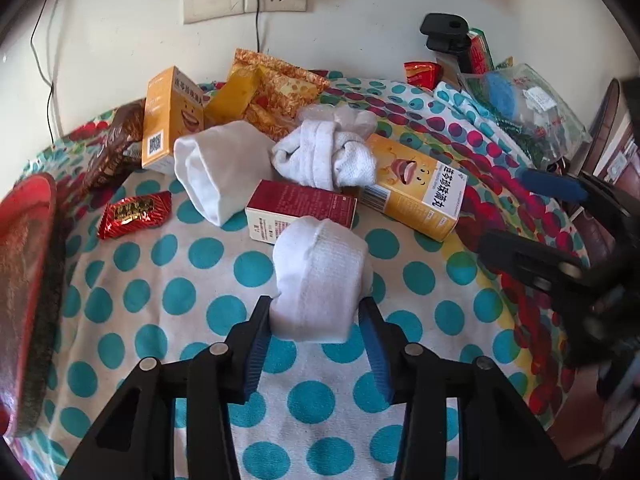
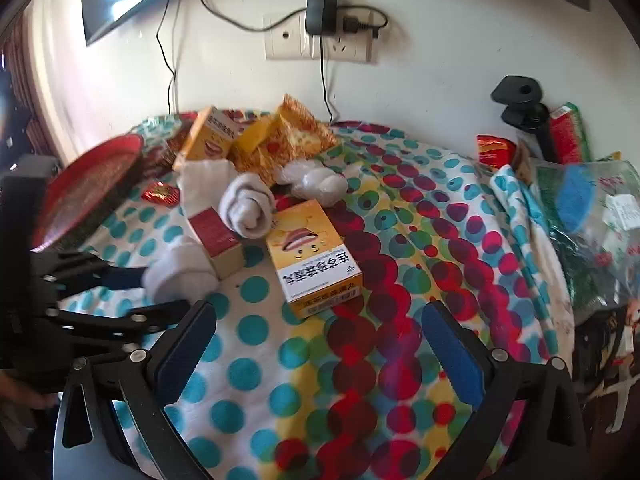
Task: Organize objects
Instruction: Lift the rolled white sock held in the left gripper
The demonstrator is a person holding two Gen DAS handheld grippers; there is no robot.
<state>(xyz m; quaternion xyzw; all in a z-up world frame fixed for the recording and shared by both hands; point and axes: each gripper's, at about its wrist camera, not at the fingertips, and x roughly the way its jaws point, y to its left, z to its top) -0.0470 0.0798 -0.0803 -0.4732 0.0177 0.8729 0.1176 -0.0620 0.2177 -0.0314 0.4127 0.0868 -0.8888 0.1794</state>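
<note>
Left gripper [image 1: 316, 320] has its fingers set either side of a rolled white sock [image 1: 320, 276] on the polka-dot desk [image 1: 192, 280], touching or nearly so. Right gripper [image 2: 320, 344] hangs spread wide over bare cloth, just short of a yellow box [image 2: 314, 256]. Behind the sock lies a maroon box [image 1: 300, 208].

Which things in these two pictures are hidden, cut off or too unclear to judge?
- Left gripper grip: left view, fingers flank the rolled sock; contact cannot be told.
- Same grip, right view: motion blur.
- Red box: left view, its near end is behind the sock; print too small.
- Red tray: left view, cut by the edge; contents unseen.
- Plastic bag: right view, contents blurred and at the edge.
</note>
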